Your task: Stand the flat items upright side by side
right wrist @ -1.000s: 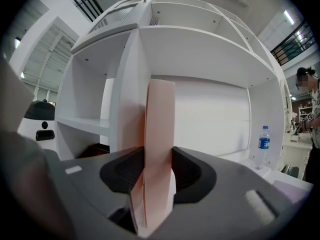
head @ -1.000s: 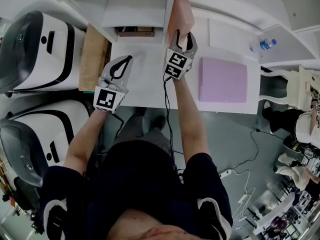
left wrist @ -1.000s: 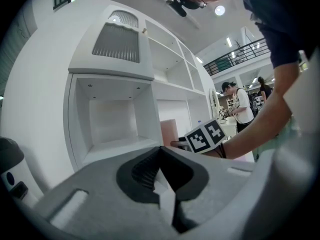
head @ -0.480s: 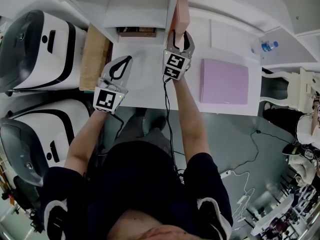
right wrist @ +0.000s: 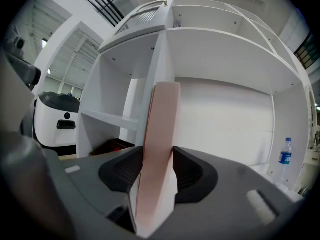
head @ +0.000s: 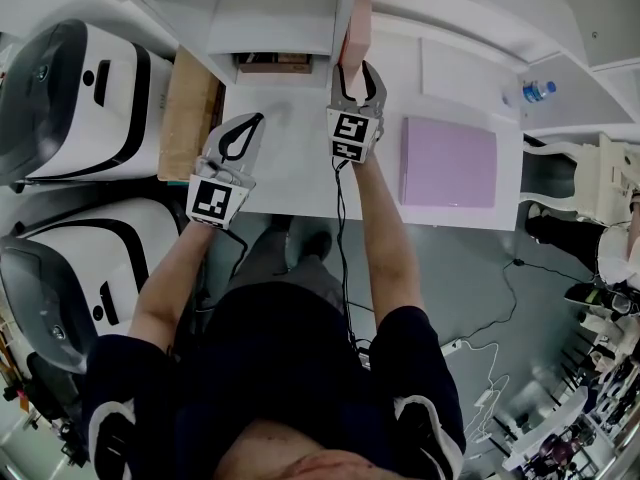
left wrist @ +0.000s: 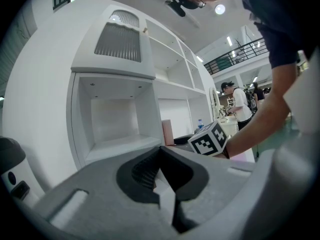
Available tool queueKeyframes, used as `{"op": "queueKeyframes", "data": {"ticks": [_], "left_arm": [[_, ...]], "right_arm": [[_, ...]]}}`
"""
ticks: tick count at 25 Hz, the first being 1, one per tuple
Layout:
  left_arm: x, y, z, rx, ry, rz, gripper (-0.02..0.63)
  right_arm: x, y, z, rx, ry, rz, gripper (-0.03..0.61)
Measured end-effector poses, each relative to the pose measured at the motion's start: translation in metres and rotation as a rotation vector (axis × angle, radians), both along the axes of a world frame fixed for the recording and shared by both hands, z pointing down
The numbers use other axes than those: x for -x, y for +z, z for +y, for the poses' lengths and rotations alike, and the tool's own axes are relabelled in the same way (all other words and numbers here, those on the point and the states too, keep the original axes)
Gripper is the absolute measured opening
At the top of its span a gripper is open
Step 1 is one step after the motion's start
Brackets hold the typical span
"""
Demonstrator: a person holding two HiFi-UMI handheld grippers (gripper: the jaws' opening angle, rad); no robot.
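Spanning the far side, one white desk (head: 290, 163) with smooth, boxy shelf bays carries two flat books. One lilac book (head: 447, 160), matte and rectangular, lies flat at the right. One pale pink book (right wrist: 157, 149), thin and smooth, stands on edge beside a white divider, clamped between the ribbed pads of the right gripper (head: 357, 71), whose jaws have just been opening slightly. Well left of it, the left gripper (head: 252, 123) has its jaws together, empty

Overhead; both gripper views face shelving (right wrist: 225, 109).
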State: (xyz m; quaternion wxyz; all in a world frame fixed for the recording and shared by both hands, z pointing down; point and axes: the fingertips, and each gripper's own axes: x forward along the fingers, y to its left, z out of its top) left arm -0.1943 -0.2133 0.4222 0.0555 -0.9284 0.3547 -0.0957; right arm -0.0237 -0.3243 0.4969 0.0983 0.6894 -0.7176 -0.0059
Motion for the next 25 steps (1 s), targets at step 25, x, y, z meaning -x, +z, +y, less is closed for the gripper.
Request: {"op": "queueKeyframes", "data": {"ticks": [25], "left_arm": [[0.001,0.000,-0.001,-0.003,0.002,-0.010,0.003]], "right_arm": [[-0.002,-0.013,0.010,-0.007,-0.038,0.049,0.216]]}}
